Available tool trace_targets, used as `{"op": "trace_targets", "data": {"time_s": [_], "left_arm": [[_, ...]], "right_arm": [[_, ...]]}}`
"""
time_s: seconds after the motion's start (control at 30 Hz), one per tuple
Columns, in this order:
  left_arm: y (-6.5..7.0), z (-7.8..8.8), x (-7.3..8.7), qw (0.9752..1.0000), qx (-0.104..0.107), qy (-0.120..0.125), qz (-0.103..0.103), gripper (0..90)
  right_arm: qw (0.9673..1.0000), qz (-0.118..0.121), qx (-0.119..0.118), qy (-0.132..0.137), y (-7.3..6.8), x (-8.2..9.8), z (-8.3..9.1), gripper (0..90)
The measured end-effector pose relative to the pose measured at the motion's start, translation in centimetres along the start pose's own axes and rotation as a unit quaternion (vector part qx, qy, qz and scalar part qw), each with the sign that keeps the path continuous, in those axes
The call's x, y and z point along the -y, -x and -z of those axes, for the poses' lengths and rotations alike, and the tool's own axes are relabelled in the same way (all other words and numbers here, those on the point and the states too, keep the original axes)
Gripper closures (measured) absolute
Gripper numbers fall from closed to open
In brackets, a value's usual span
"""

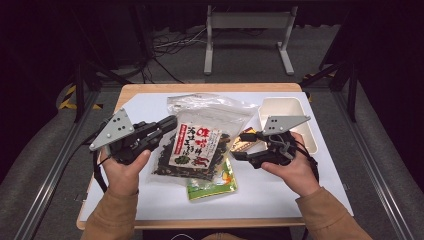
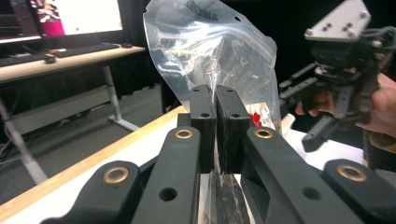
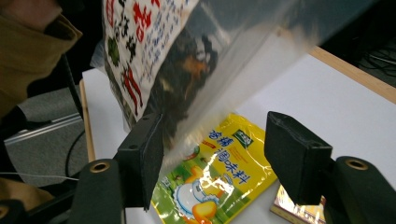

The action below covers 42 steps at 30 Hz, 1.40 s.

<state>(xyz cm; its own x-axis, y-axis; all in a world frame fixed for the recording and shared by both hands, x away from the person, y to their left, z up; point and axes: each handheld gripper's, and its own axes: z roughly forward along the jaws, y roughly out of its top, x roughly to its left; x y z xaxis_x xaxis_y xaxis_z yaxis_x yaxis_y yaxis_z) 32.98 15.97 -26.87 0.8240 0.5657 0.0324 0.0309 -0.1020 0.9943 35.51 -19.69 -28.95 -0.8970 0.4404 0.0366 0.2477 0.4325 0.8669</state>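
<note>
My left gripper (image 1: 169, 124) (image 2: 215, 95) is shut on the edge of a clear zip bag (image 1: 210, 112) (image 2: 210, 42) and holds it lifted and tilted above the table. Inside the bag is a snack packet (image 1: 196, 146) (image 3: 140, 51) with a white label, red characters and dark contents. My right gripper (image 1: 241, 150) (image 3: 215, 140) is open beside the bag's right side; the bag's lower edge hangs just above its jaws, near the left one. A yellow-green packet (image 1: 212, 182) (image 3: 219, 172) lies flat on the white sheet under the bag.
A small gold packet (image 1: 245, 139) (image 3: 299, 210) lies by the right gripper. A white tray (image 1: 295, 107) stands at the back right of the table (image 1: 200, 88). Beyond the table are a metal stand (image 1: 247, 22) and floor cables.
</note>
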Motion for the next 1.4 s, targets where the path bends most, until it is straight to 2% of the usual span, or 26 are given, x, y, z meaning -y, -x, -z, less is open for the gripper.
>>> {"op": "trace_targets", "data": {"time_s": [0.1,0.2,0.23,0.27,0.33,0.43,0.63,0.8,0.97,1.1,1.13,1.3,1.4], "left_arm": [[0.2,-0.2,0.1,1.0000,0.005,-0.001,-0.003,86.9],[0.3,-0.3,0.1,0.9999,0.010,0.001,-0.006,86.8],[0.3,-0.4,0.2,0.9999,0.013,0.000,-0.007,86.8],[0.4,-0.5,0.2,0.9999,0.015,-0.002,-0.007,86.8],[0.4,-0.7,0.3,0.9998,0.017,-0.003,-0.007,86.8],[0.4,-0.8,0.4,0.9998,0.018,-0.005,-0.007,86.8],[0.4,-0.9,0.4,0.9998,0.014,-0.008,-0.011,86.5],[0.4,-1.0,0.5,0.9998,0.013,-0.010,-0.009,86.2],[0.4,-1.0,0.6,0.9999,0.007,-0.007,-0.006,85.6],[0.3,-1.2,0.7,0.9999,0.007,-0.010,-0.003,85.0],[0.2,-1.3,0.8,0.9999,0.009,-0.010,-0.002,84.4],[0.4,-1.2,0.8,0.9999,0.006,-0.008,-0.013,82.2],[0.3,-1.0,0.8,0.9998,0.010,-0.011,-0.009,79.3]], "right_arm": [[0.9999,-0.005,-0.010,0.001,0.1,-0.4,-0.2,38.3],[0.9998,-0.003,-0.018,0.004,-0.1,-0.9,-0.4,42.3],[0.9997,-0.004,-0.022,0.006,-0.2,-1.2,-0.3,47.9],[0.9997,-0.004,-0.022,0.006,-0.2,-1.2,-0.3,47.9],[0.9997,-0.004,-0.023,0.007,-0.2,-1.5,-0.3,54.3],[0.9996,-0.004,-0.026,0.006,-0.3,-1.8,-0.1,69.9],[0.9998,-0.006,-0.017,-0.007,-0.5,-2.1,0.2,80.7],[0.9998,-0.013,-0.006,-0.010,-0.5,-2.5,0.8,82.9],[0.9995,-0.022,-0.009,-0.020,-0.8,-2.8,1.1,83.7],[0.9994,-0.024,-0.001,-0.023,-0.8,-3.0,1.2,84.2],[0.9991,-0.034,0.000,-0.026,-0.7,-3.1,1.3,84.6],[0.9986,-0.044,-0.006,-0.029,-0.5,-3.4,1.6,84.9],[0.9983,-0.049,-0.002,-0.032,-0.3,-3.5,2.0,85.1]]}}
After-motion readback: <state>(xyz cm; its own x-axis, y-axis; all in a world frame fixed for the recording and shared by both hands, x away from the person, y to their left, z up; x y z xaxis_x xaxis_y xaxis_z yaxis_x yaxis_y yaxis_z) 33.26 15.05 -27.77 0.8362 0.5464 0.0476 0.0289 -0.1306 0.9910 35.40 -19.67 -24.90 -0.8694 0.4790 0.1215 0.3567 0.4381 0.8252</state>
